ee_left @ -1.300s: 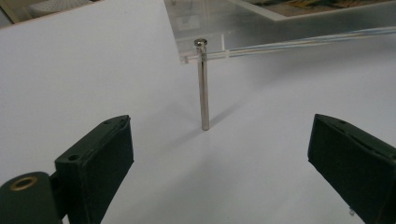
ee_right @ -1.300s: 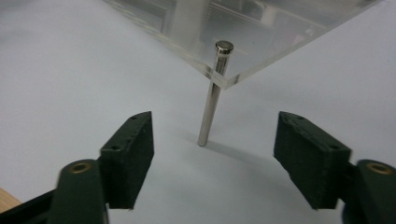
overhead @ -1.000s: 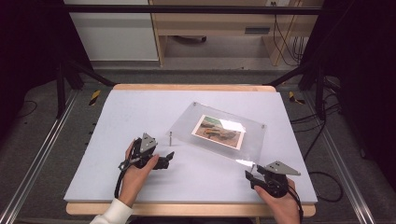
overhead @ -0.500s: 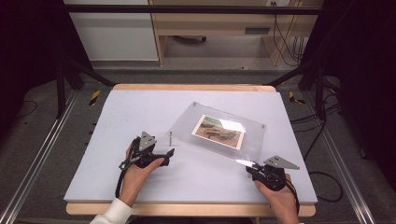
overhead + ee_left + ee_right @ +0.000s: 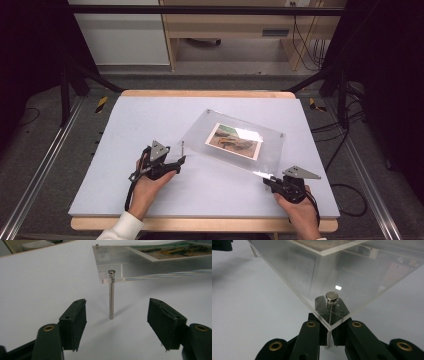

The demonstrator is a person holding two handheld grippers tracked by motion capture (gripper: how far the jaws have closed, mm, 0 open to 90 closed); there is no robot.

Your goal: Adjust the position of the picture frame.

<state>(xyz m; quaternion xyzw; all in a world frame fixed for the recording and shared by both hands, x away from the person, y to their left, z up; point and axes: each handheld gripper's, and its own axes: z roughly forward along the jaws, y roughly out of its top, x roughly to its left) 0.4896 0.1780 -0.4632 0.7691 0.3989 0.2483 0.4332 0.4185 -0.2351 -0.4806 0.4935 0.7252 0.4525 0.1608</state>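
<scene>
A clear acrylic panel [image 5: 270,145] with a photo [image 5: 234,141] inside stands raised on thin metal posts over the white table [image 5: 150,120]. My left gripper [image 5: 179,161] faces the panel's near-left corner. In the left gripper view its jaws [image 5: 116,315] have just been closing and stand apart on either side of the upright corner post [image 5: 111,297], without touching it. My right gripper [image 5: 267,181] is at the near-right corner. In the right gripper view it [image 5: 329,323] is shut on the post under the corner, below the metal cap [image 5: 331,296].
The white table top ends in a wooden edge [image 5: 200,224] near the person. Metal rails [image 5: 35,175] run along both sides. A wooden bench [image 5: 225,30] and cables [image 5: 305,40] lie beyond the far edge. The person's left sleeve [image 5: 117,230] enters at the bottom.
The right gripper has closed in on the near-right corner of the panel. The left gripper's jaws have narrowed around the corner post. Both hands stay almost in place.
</scene>
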